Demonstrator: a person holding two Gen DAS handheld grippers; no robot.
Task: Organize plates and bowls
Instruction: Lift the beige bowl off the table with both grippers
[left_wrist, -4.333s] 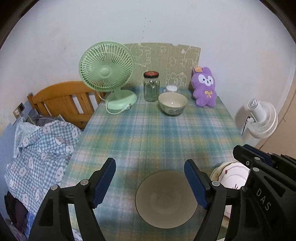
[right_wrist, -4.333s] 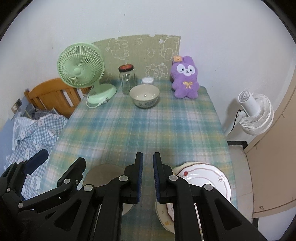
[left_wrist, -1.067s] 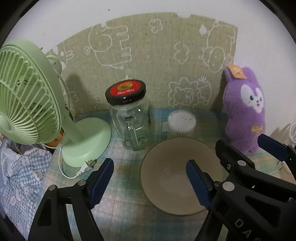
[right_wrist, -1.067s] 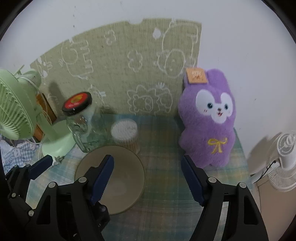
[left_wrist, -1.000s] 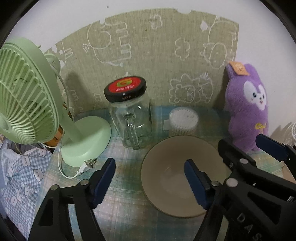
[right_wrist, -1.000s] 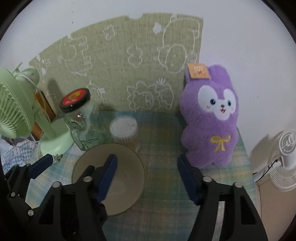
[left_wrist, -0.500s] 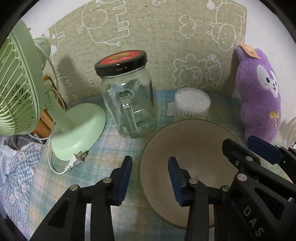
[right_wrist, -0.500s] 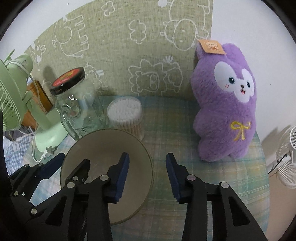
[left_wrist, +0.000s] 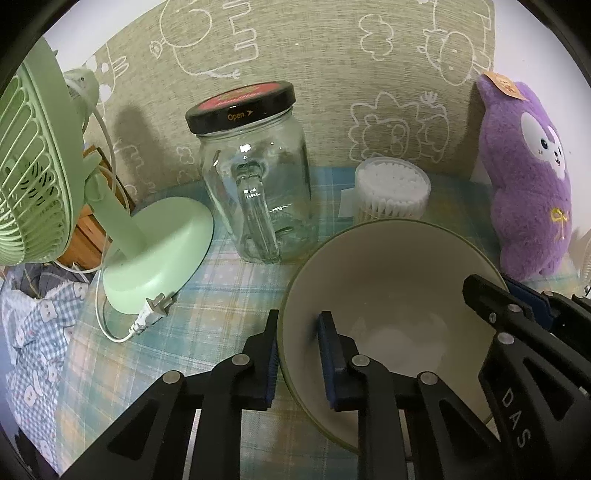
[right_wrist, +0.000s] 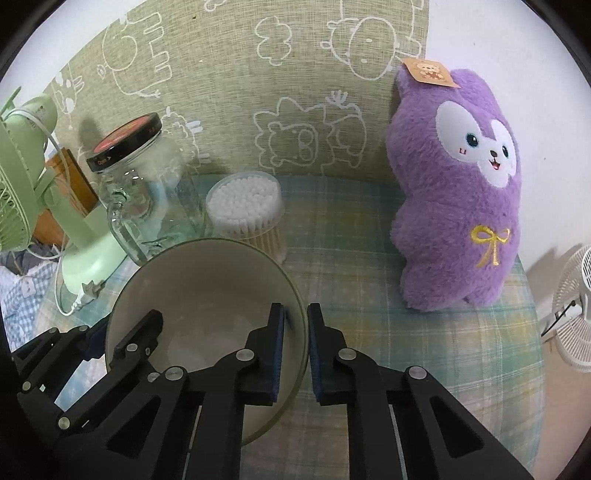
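1. Beige inside and olive at the rim, the bowl (left_wrist: 388, 295) sits low and right of centre in the left wrist view, on the plaid tablecloth (left_wrist: 221, 295).
2. The left gripper (left_wrist: 297, 350) is closing on the bowl's left rim, one blue pad outside the wall and one inside.
3. The right gripper (right_wrist: 295, 339) is clamped on the opposite rim, its pads drawn close together with the thin wall between them; in its own view the bowl (right_wrist: 207, 295) fills the lower left.
4. Above the bowl in the frame stand a glass jar (left_wrist: 255, 177) with a black lid and, just beside the rim, a tub of cotton swabs (left_wrist: 391, 192).
5. A green fan (left_wrist: 44, 177) occupies the left edge, and a purple plush toy (right_wrist: 461, 192) stands at the right.
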